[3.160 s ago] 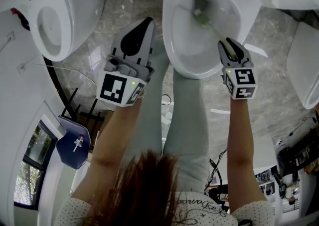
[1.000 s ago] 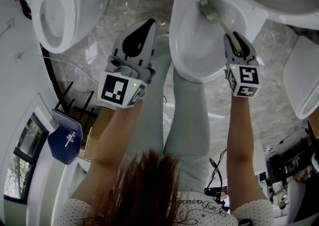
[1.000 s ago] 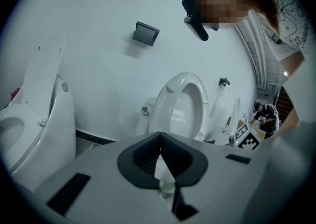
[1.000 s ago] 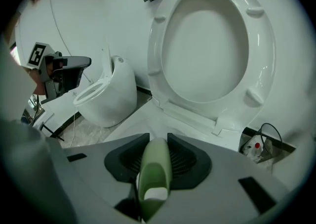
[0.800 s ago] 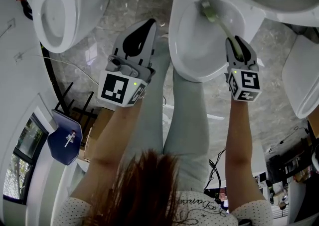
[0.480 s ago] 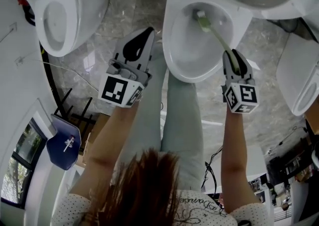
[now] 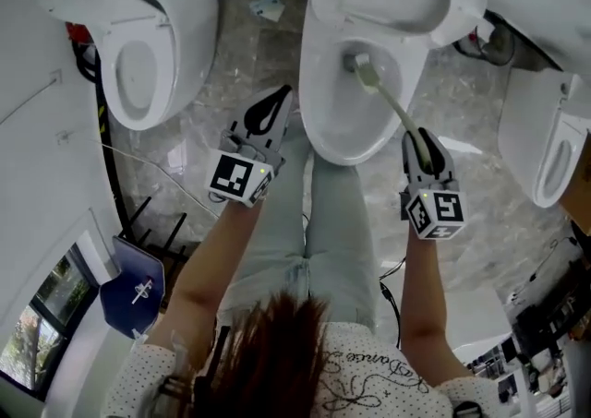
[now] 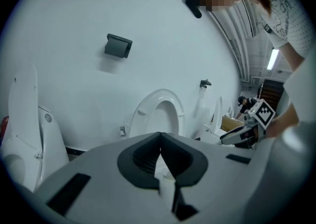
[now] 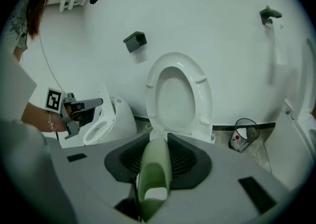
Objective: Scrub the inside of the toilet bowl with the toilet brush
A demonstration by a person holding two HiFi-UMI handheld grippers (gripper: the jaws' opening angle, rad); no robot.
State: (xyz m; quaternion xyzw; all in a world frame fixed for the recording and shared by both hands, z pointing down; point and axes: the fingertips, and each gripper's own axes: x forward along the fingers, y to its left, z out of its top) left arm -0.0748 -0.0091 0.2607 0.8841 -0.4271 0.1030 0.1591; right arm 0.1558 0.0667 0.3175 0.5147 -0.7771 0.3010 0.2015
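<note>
Brush mid-scrub in the bowl
Right gripper (image 7: 417, 137) stays clamped on the brush (image 7: 362, 70); its head has slid from the bowl's (image 7: 319, 121) far rim inward, so scrubbing continues. Left gripper (image 7: 277, 101), closed and empty, idles by the left edge.

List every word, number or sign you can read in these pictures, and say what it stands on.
No word or number reads clearly.
Print on the shirt: cursive, too blurred to read.
Mark on the blue sign: a white symbol, no legible letters.
Cubes on the left gripper and right gripper: square marker patterns, not text.
</note>
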